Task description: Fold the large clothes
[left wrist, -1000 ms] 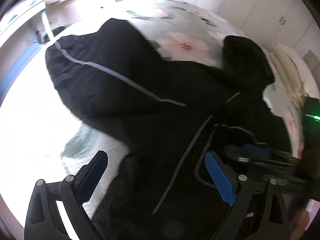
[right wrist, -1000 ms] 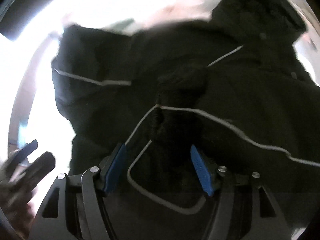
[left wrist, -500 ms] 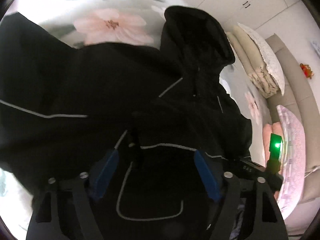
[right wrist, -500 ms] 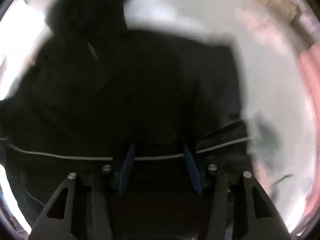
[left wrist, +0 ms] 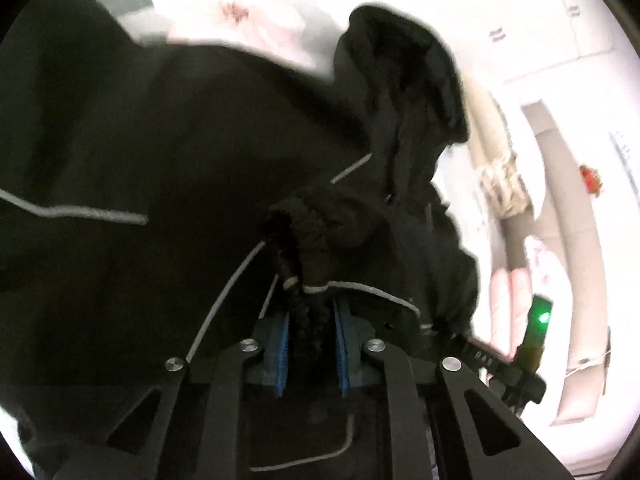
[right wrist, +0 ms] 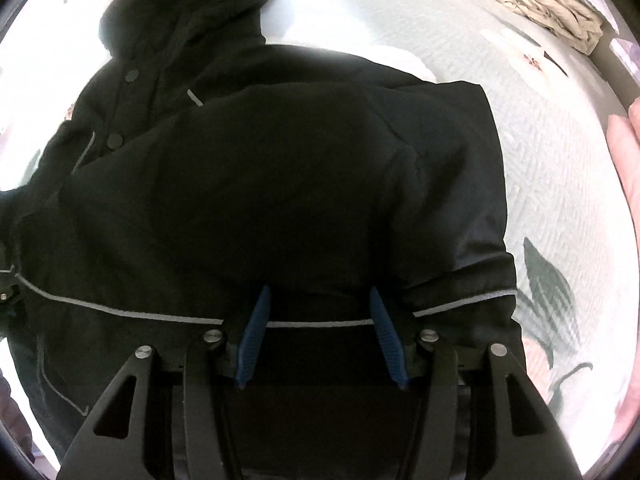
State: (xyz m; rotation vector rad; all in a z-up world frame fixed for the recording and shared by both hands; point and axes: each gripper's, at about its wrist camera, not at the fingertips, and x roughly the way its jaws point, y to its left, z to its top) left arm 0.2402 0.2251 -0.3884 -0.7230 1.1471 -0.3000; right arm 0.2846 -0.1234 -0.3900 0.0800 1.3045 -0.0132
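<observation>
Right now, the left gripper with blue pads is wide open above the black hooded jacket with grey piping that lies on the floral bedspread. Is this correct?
Not quite. The left gripper is not wide open: the left wrist view shows its blue pads closed on a bunched fold of the black hooded jacket, having just been closing. The jacket does lie on the floral bedspread.

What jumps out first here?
A black hooded jacket with thin grey piping fills both views, spread on a floral bedspread. The left claw has just been closing and now pinches a bunched fold of it. The right claw sits half open over the piping.
</observation>
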